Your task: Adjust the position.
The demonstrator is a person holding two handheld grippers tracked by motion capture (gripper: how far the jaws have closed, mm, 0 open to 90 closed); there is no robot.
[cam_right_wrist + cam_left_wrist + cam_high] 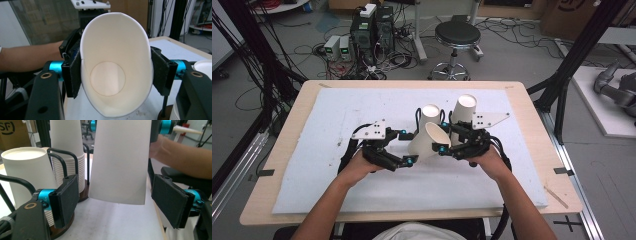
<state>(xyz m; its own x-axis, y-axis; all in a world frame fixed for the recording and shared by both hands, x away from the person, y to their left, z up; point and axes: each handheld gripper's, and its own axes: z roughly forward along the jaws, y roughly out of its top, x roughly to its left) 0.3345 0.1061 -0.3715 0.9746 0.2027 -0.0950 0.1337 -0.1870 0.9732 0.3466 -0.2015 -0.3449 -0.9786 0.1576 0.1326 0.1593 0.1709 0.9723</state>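
Paper cup (427, 142) held tilted above the counter (337, 115), between both hand-held grippers, just in front of two cup stacks (67, 152) in wire holders.

Right hand-held gripper (115, 72) clamped on the rim, squeezing it oval; best eased to avoid creasing. Left hand-held gripper (120, 200) spread wide around the base, not touching.

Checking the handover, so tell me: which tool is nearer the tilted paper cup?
Right. The right tool is clamped on the tilted paper cup, squeezing its rim oval. The left tool is open, its pads flanking the cup without touching.
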